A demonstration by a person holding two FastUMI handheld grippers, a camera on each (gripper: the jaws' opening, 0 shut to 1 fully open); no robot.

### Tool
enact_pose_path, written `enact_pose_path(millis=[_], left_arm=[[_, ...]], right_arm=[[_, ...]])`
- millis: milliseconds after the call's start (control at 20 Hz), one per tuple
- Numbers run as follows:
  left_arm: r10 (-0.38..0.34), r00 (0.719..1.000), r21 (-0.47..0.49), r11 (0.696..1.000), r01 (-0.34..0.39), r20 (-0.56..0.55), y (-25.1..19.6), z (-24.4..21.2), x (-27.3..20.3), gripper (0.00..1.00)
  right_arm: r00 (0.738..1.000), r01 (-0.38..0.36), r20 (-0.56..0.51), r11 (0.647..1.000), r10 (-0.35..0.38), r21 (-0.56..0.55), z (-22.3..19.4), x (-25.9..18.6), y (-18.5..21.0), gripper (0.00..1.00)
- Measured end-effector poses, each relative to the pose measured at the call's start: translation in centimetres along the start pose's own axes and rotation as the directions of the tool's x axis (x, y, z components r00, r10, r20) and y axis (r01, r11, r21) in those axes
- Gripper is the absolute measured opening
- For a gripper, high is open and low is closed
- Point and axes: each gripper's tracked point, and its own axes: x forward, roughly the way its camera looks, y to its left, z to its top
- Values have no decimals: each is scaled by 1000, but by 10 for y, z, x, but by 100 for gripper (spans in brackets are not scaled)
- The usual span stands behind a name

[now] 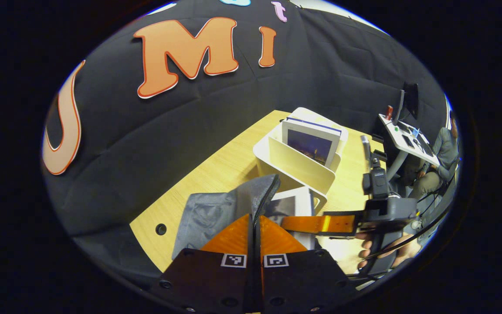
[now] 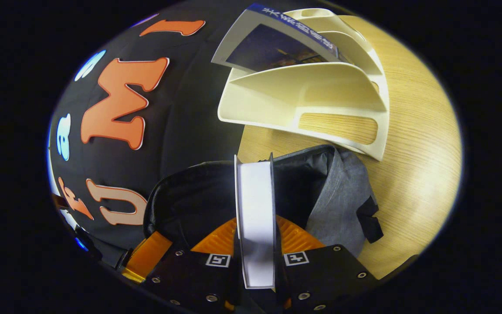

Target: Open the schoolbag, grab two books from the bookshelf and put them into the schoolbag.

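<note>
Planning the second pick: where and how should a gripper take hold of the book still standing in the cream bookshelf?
Probably by its top edge, coming from above. The book stands upright, leaning slightly, in the bookshelf; the dividers cover its lower part, while the top edge sticks up free, thin enough for two fingers to pinch across front and back covers.

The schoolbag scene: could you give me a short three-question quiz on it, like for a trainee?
1. True or false: the right gripper is shut on a book above the open schoolbag.
2. What does the left gripper pinch? A) the bookshelf B) the schoolbag's zipper edge C) nothing
3. How many books can you see standing in the cream bookshelf on the wooden table?

Key: 1 true. 2 B. 3 cannot be counted for sure: one cover faces out, with at least one more spine behind it.
</note>
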Motion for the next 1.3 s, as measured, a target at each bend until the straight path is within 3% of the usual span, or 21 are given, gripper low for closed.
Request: enact_pose_path(millis=[200,450,600,650,700,750,800,850,950,1150,1250,1300], left_arm=[[-15,1000,29,999,15,16,0,1,-3,0],[-9,1000,68,998,8,15,5,-4,-3,0],[-19,1000,65,998,18,17,3,-9,-4,0],[-28,999,71,997,27,18,2,-8,-4,0],[-44,999,67,997,43,18,0,-9,-4,0],[-61,998,53,997,60,20,-2,-10,-5,0],[-76,997,37,997,75,29,-2,-10,-7,0],[-87,996,19,996,86,37,-3,-8,-9,0],[-98,994,11,995,97,43,-1,-8,-12,0],[-147,988,-10,989,148,44,-10,-8,-10,0],[-167,985,-26,985,169,48,-13,-8,-6,1],[-176,983,-37,983,178,50,-14,-10,-4,0]], right_arm=[[1000,2,27,999,-1,-39,-9,17,12,30],[999,-24,-41,999,22,-38,-32,32,13,30],[989,94,-116,996,-94,-2,-48,48,-14,38],[982,134,-137,991,-132,5,-53,44,-25,49],[974,170,-151,985,-169,-6,-58,39,-34,41],[967,198,-160,980,-201,-32,-58,33,-42,67],[961,212,-171,975,-219,-59,-55,23,-47,76],[954,231,-176,969,-243,-87,-51,14,-48,91],[951,246,-155,960,-266,-138,-31,-18,-48,99],[961,252,-55,942,-270,-221,35,-80,-39,98],[953,293,19,905,-302,-309,78,-115,-37,98],[942,329,64,870,-330,-367,100,-132,-39,98]])
